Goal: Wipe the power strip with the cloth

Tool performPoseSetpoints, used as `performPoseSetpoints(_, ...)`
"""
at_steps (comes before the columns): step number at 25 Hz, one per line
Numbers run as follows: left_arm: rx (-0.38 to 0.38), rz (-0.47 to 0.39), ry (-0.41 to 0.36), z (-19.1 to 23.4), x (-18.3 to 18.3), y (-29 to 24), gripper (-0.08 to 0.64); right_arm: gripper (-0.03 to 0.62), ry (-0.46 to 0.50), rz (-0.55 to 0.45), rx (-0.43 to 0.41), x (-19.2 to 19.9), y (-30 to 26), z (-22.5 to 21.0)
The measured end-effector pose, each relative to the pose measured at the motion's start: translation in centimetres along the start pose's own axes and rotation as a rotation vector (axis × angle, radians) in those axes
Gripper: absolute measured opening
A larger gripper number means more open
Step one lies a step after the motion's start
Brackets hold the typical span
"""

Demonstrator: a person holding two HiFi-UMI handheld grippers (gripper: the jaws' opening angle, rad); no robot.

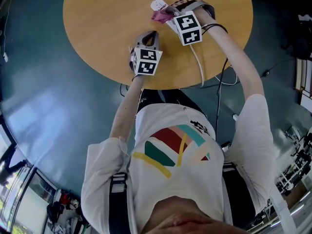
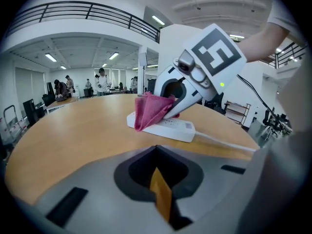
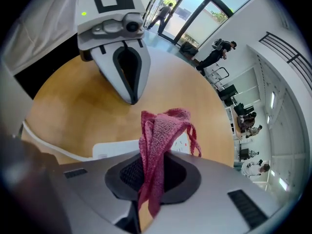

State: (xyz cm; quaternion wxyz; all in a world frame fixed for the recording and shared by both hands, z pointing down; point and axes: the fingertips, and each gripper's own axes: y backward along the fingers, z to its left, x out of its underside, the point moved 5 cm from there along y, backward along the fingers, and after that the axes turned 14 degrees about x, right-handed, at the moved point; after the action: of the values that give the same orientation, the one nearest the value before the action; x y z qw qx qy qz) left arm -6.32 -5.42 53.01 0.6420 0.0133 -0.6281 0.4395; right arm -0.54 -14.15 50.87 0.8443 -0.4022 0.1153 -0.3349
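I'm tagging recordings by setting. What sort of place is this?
Probably a large open-plan office or lab hall: people stand around desks in the background, a railed balcony runs overhead, and glass doors seem to lead outside.

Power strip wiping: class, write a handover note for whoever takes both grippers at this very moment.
Left gripper: shut, empty, low over the round wooden table, apart from the strip.
Right gripper: shut on the pink knitted cloth, holding it on the white plastic power strip.
The strip lies on the table's far side.
Done: cloth gripped and on the strip.
Left: wipe along the strip. How much is already wiped cannot be told.
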Motion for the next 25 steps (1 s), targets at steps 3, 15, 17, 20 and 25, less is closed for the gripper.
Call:
performPoseSetpoints(3,-0.004,-0.01,0.004,-0.2,-0.5,-0.6,0.041,0.038,-0.027,0.009,-0.005,1.1,1.7,1.9)
performPoseSetpoints(15,-0.022,-0.008,0.025,-0.8,0.0,-1.3,0.041,0.038,-0.137,0.019,-0.003,2.2,6.6,9.4)
performPoseSetpoints(17,-0.027,-0.029,0.042,-0.6,-0.3,-1.2,0.041,0.038,-0.164,0.015,0.004,2.2,6.7,9.3)
performPoseSetpoints(20,-0.027,-0.055,0.012,-0.6,-1.7,-1.6,0.041,0.039,-0.303,0.001,0.026,2.9,7.1,8.2)
performPoseSetpoints(25,0.028,-0.085,-0.047,-1.0,-4.8,-4.2,0.041,0.039,-0.611,0.005,0.064,6.6,6.3,4.2)
